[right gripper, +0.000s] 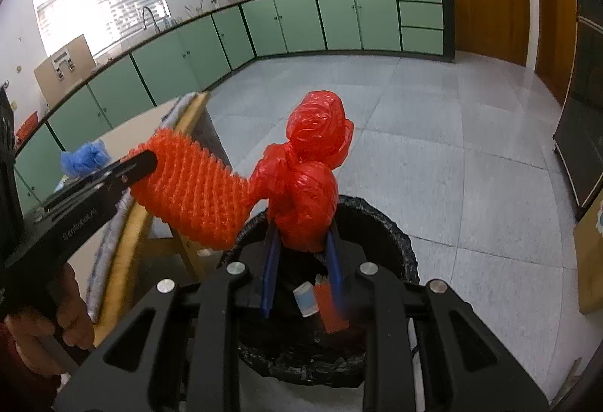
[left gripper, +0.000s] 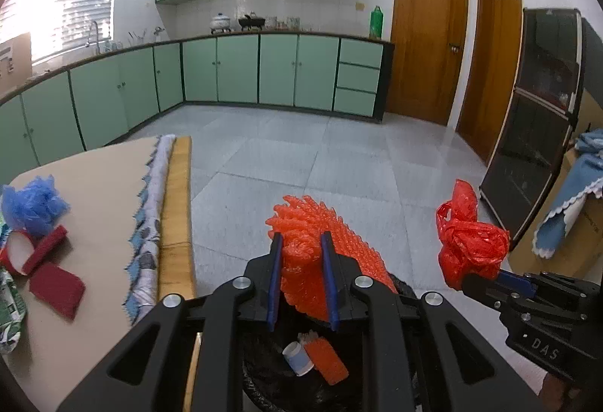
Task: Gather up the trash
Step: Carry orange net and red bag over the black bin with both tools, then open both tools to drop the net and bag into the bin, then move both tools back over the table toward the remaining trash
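Observation:
My left gripper (left gripper: 301, 242) is shut on an orange foam net sleeve (left gripper: 316, 242), held above the black-lined trash bin (left gripper: 405, 289). In the right wrist view the same orange net sleeve (right gripper: 196, 189) hangs from the left gripper (right gripper: 145, 163) beside the bin. My right gripper (right gripper: 301, 235) is shut on a crumpled red plastic bag (right gripper: 312, 163), just over the trash bin (right gripper: 388, 235). From the left wrist view the red bag (left gripper: 469, 242) sits at the tip of the right gripper (left gripper: 478, 278). Inside the bin lie a small white cup (left gripper: 297, 357) and another orange net piece (left gripper: 326, 359).
A table (left gripper: 98, 193) at left carries a blue plastic bag (left gripper: 34, 205), red scrub pads (left gripper: 56, 289) and a rolled cloth (left gripper: 154, 208) at its edge. Green cabinets (left gripper: 241, 69) line the far walls. A dark glass cabinet (left gripper: 535, 118) stands at right. A hand (right gripper: 64, 321) holds the left gripper.

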A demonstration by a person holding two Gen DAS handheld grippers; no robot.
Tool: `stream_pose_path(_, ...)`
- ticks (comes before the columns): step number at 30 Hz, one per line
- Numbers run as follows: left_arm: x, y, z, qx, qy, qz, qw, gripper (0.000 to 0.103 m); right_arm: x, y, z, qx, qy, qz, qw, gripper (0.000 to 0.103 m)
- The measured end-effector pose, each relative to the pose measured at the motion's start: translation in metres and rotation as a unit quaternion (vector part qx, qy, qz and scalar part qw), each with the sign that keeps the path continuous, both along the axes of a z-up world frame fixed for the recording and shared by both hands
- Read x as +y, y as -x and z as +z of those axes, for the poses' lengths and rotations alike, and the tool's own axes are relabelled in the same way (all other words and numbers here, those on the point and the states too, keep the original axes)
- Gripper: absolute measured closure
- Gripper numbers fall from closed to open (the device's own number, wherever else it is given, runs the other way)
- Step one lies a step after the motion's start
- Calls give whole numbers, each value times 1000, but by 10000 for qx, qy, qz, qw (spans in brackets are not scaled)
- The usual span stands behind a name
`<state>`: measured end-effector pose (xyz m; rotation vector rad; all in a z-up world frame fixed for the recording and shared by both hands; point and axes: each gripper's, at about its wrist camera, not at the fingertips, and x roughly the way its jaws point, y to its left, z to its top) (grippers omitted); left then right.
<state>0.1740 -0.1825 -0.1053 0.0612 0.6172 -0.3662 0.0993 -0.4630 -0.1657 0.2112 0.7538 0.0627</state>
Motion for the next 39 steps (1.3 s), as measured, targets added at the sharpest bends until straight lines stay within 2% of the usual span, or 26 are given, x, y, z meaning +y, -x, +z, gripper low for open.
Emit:
stream_pose_path(4, -9, -10, -11, 84, -132, -11, 9999, 83, -4, -8, -17, 150, -8, 25, 9999, 80)
stream_pose_path(6, -13, -15, -17, 152, -209, -48, 9997, 83, -6, -12, -24, 207, -23, 49, 9998, 76)
stream_pose_path(7, -15, -17, -19, 205, -234, -77, 9995, 81, -6, -14, -26, 220, -8, 44, 9997, 75)
stream_pose_path(9, -19, -21, -22, 296, -249, -66, 9992, 77, -4, -18, -28, 252, 28, 17, 9997, 66)
stream_pose_path(11, -23, -23, -23, 338, -244, -86, 9991, 69, -2, -20, -27, 257, 43, -16, 9997, 63)
stream_pose_path(16, -21, -23, -19, 333, -155, -86, 9993, 52, -5, -19, -26, 199, 109, -184, 9996, 42)
stream_pose_path(18, -15, -21, -14, 296, -108, -57, 9995, 49, -7, -15, -24, 116, 169, -335, 9992, 22)
stream_pose_path(20, -8, -17, -6, 227, -47, 7, 9997, 43, -6, -11, -20, -2, 234, -463, 9987, 14)
stream_pose_path(21, -3, -15, 0, 166, -24, 68, 9998, 36, -5, -9, -17, -65, 264, -503, 9984, 12)
stream_pose_path(22, 1, -15, 4, 118, -11, 113, 9999, 31, -3, -7, -13, -109, 288, -540, 9981, 11)
stream_pose_path(24, 12, -10, 14, -3, -1, 228, 9997, 28, -2, -6, -9, -165, 281, -582, 9978, 7)
stream_pose_path(30, 63, 10, 44, -371, -65, 710, 9968, 13, 19, 2, 17, -478, 96, -568, 9972, 5)
stream_pose_path(35, 109, 24, 60, -563, -210, 1197, 9910, 10, 42, 6, 38, -734, 34, -406, 9965, 5)
stream_pose_path(39, 153, 37, 67, -676, -319, 1697, 9827, 10, 73, 4, 52, -899, 11, -119, 9959, 5)
